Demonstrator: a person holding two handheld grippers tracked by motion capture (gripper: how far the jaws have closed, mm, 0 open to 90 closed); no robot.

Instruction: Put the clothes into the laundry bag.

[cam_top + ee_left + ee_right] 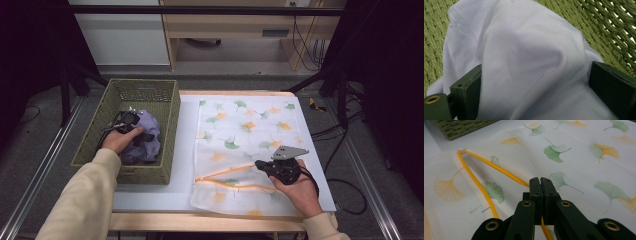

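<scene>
A lavender cloth [150,139] lies bunched in an olive woven basket [172,125] at the table's left. My left gripper [132,124] reaches down into the basket. In the left gripper view its jaws stand wide apart on either side of a fold of the cloth [524,50]. A white mesh bag [250,125] printed with green and orange leaves lies flat on the right. Its orange zipper [220,174] gapes in a narrow V. My right gripper [261,164] is shut on the zipper's upper edge [506,172] near the bag's front.
A white mat [185,150] covers the wooden table between basket and bag. The basket's corner [461,127] sits at the far left of the right gripper view. Dark frame legs and cables stand on the floor to the right of the table.
</scene>
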